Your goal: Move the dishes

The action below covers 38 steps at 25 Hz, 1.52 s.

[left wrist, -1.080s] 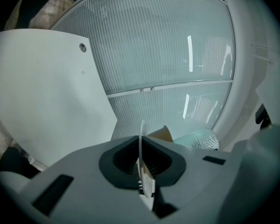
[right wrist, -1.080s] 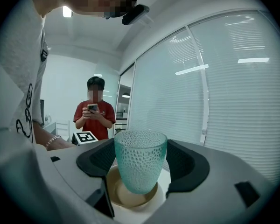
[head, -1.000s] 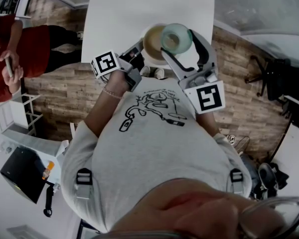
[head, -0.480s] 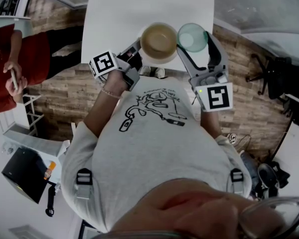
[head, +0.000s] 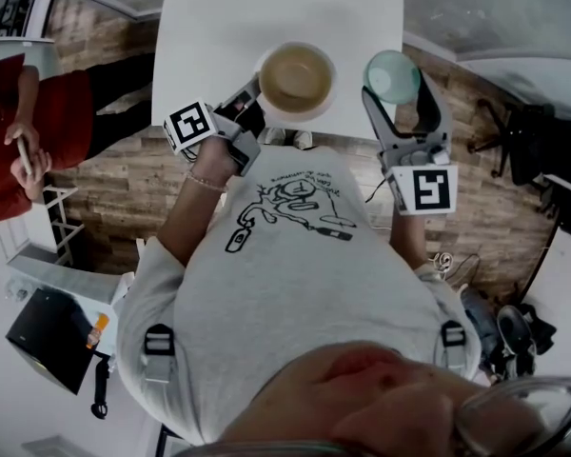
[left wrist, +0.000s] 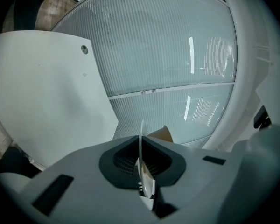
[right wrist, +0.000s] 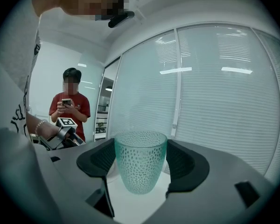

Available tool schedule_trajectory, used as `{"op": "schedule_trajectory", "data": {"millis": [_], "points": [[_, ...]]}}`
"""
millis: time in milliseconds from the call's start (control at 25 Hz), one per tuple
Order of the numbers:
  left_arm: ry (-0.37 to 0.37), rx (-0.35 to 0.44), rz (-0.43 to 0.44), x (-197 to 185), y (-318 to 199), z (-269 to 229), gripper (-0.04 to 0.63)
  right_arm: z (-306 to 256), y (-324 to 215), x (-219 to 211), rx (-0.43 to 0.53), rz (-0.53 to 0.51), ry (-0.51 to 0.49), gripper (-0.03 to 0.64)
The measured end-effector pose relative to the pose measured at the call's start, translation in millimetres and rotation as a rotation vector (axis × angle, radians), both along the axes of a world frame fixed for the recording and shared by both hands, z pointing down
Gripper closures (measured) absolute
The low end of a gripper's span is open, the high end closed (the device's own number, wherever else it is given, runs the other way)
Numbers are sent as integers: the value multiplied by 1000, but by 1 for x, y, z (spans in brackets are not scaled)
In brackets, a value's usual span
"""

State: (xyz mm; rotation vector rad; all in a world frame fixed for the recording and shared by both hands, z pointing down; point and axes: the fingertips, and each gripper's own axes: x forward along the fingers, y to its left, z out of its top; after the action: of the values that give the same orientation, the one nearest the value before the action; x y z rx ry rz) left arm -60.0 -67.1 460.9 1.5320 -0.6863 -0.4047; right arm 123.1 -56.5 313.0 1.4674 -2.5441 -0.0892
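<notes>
Even, cool indoor light; lamp glare streaks the glass wall point(left wrist: 177, 55); tumbler point(right wrist: 140, 160) sharp; fisheye edges bend, corners black.

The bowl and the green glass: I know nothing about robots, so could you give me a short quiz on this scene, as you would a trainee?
1. True or false: the left gripper grips the bowl by its rim.
2. What does the right gripper hold? A: a spoon. B: the dimpled green glass. C: nothing.
3. Fill in: the bystander in the red shirt holds a ___.
Key: 1 true; 2 B; 3 phone.
</notes>
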Motion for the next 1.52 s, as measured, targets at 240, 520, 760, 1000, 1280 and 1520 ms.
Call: {"op": "schedule_trajectory", "data": {"millis": [240, 520, 760, 1000, 1280, 1520], "points": [[4, -2, 2, 1, 0, 0, 584, 2, 0, 1, 10, 7, 2, 262], [-2, 10, 6, 2, -2, -2, 584, 14, -4, 8, -2, 35, -8, 262], [4, 10, 0, 2, -2, -2, 584, 26, -5, 12, -9, 37, -11, 264], [3, 18, 3, 1, -1, -3, 584, 36, -4, 11, -8, 39, -2, 264], [4, 15, -1, 1, -2, -5, 584, 50, -6, 12, -29, 27, -31, 264], [6, 19, -2, 2, -1, -5, 584, 65, -6, 14, -28, 25, -26, 264]]}}
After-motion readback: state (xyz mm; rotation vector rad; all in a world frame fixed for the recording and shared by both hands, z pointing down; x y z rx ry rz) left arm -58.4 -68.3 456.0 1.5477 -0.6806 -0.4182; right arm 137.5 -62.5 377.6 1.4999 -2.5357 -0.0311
